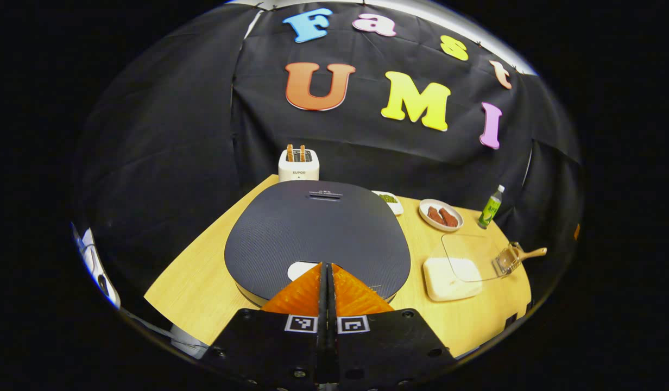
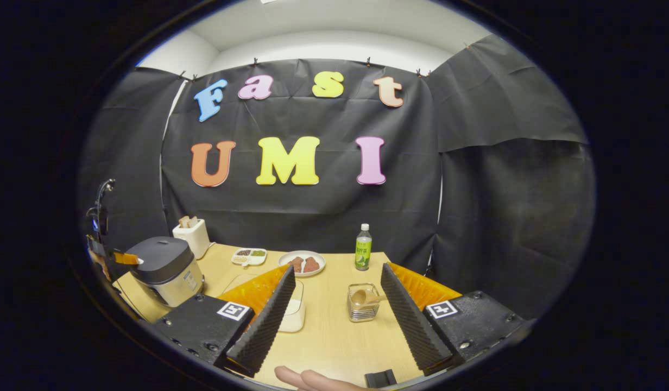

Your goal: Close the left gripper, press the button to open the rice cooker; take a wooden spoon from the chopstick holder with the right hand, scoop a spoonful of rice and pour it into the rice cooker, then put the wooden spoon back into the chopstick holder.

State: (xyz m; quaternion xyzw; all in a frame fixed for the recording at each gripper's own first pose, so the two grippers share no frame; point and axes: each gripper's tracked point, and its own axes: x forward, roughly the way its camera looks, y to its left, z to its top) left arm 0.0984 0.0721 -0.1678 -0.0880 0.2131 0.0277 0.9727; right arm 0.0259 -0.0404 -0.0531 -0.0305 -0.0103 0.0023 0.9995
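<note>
While the left claw presses clenched over the rice cooker's textured dark lid, the right claw gapes.

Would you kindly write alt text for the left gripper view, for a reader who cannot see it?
The shut left gripper hovers at the white button on the closed rice cooker's dark lid. To its right on the wooden table lie a lidded white rice container and a chopstick holder with a wooden spoon.
</note>
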